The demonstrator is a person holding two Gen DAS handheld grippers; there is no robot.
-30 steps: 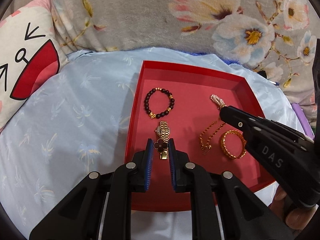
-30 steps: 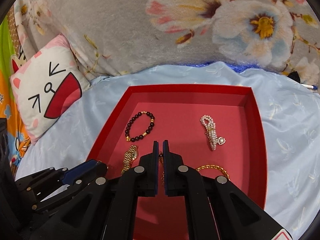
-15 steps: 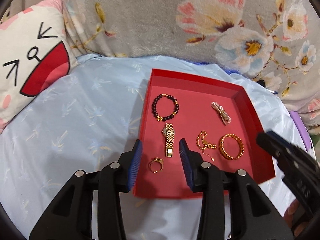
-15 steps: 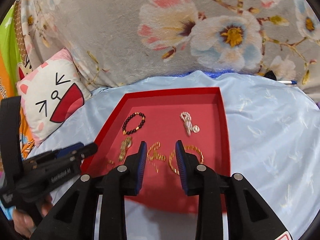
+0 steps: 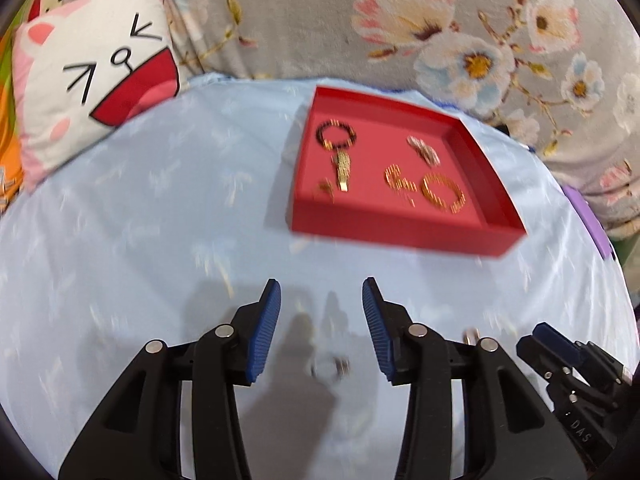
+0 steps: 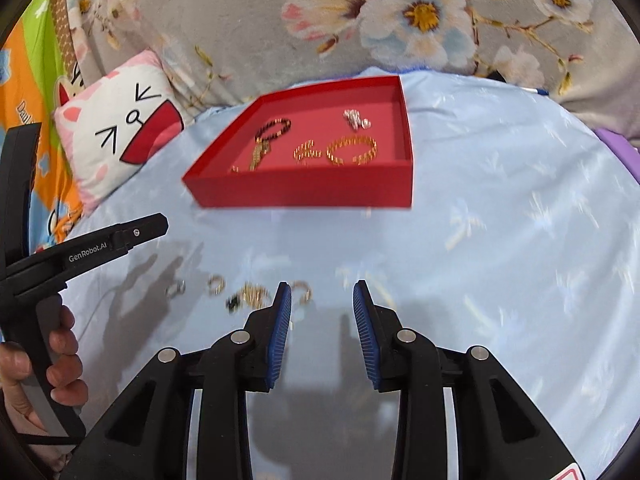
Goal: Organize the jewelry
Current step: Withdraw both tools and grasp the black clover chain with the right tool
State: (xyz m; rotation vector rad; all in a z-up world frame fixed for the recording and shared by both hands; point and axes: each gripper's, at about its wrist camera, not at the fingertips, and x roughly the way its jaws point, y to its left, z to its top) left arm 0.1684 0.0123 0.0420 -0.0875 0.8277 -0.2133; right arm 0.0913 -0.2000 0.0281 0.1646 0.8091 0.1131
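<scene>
Loose stuff first: there's a little row of rings and small gold bits (image 6: 240, 294) lying on the light blue bedsheet (image 6: 500, 240), well short of the red tray (image 6: 304, 196). From the right cam they sit at about 9 to 10 o'clock off my right tongs (image 6: 318, 308), with one gold ring (image 6: 302, 290) just beside the left pad. From the left cam I get one blurry silver ring (image 5: 328, 368) low between the fingers of my left tongs (image 5: 322, 304).

Both tongs have just been opening and now stand parted with nothing in either one. Everything's motion-smeared, so I can't tell exactly how many small pieces are down there.

The tray sits at 12 o'clock from the right cam, more like 1 o'clock from the left, and already has the dark bead bracelet (image 5: 335, 138), the gold watch (image 5: 342, 170), a chain (image 5: 398, 178), the gold bangle (image 5: 442, 194) and a pearly piece (image 5: 422, 148) laid out.

How I'd do this pick, I reckon: let the blur settle, pick ONE ring per tong, come down with a pad either side of the band and pinch across it. The sheet's soft and silky, so pressing hard will probably just bunch fabric into the pads. The two tongs are close together, so I'd stagger them rather than go in at once.
</scene>
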